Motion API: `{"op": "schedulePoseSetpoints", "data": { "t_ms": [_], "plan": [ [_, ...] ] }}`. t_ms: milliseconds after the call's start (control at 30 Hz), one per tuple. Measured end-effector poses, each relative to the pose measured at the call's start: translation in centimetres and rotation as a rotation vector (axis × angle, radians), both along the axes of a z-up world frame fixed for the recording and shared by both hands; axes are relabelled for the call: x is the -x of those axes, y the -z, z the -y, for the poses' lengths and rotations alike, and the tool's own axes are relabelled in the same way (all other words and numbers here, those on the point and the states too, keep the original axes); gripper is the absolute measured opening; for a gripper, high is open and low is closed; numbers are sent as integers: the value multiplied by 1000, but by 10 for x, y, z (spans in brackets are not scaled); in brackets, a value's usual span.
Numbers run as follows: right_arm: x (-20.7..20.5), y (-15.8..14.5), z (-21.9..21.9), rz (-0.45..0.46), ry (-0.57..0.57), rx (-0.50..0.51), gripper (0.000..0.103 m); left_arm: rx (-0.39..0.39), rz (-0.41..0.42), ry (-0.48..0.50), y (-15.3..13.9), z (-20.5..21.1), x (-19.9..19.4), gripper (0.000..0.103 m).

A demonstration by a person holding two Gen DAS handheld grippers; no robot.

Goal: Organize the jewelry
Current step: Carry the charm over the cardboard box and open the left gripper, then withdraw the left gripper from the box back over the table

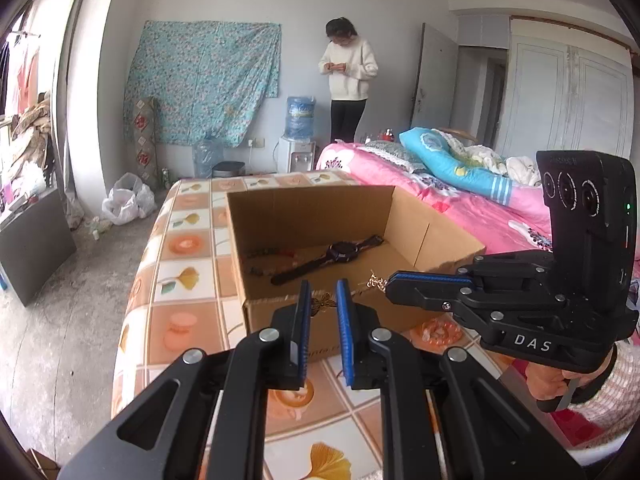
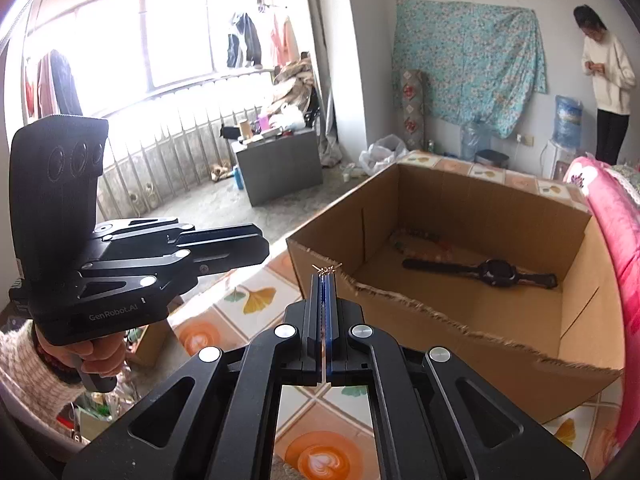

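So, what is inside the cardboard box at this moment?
Inside the cardboard box lie a dark wristwatch and a beaded bracelet. In both views the near wall hides part of the floor, so smaller pieces there cannot be excluded.

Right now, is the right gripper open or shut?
Shut. In the right wrist view the right gripper has its blue pads pressed together, pinching a small gold piece of jewelry near the cardboard box rim.

brown cardboard box [image 1: 320,216], black watch [image 1: 340,254], gold chain [image 2: 326,269], orange-patterned tablecloth [image 1: 184,248]
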State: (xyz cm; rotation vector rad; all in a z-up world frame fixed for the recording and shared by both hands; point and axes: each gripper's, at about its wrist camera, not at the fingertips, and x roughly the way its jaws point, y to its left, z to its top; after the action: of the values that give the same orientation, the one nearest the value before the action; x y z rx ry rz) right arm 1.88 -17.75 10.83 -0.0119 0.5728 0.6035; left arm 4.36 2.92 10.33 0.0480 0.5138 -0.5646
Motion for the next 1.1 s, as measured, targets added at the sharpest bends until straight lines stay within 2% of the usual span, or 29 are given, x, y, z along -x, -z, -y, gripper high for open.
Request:
{"op": "schedulePoseSetpoints", "data": {
  "t_ms": [100, 167, 267, 400, 467, 533, 600, 700, 967, 1100],
  "plan": [
    [-11, -11, 15, 11, 61, -32, 0, -10, 6, 23, -13, 17, -19, 12],
    [-25, -11, 24, -14, 104, -53, 0, -26, -24, 28, -15, 29, -38, 12],
    [-54, -2, 39, -89, 179, -80, 0, -69, -86, 16, -7, 47, -75, 12],
    [-89, 15, 47, -174, 256, -67, 0, -124, -168, -13, 7, 65, -117, 12],
    [-104, 24, 49, -216, 275, -63, 0, -156, -187, -25, 14, 70, -130, 12],
    [-113, 31, 47, -250, 289, -50, 5, -181, -194, -44, 19, 75, -139, 13],
    [-116, 34, 45, -252, 295, -36, 9, -198, -204, -60, 23, 78, -145, 13],
    [-115, 34, 47, -240, 295, -37, 17, -205, -210, -76, 28, 76, -148, 20],
    [-102, 26, 50, -193, 290, -48, 21, -199, -148, -92, 16, 73, -134, 23],
    [-92, 19, 50, -155, 274, -67, 23, -164, -112, -91, 3, 65, -119, 24]
  ]
}}
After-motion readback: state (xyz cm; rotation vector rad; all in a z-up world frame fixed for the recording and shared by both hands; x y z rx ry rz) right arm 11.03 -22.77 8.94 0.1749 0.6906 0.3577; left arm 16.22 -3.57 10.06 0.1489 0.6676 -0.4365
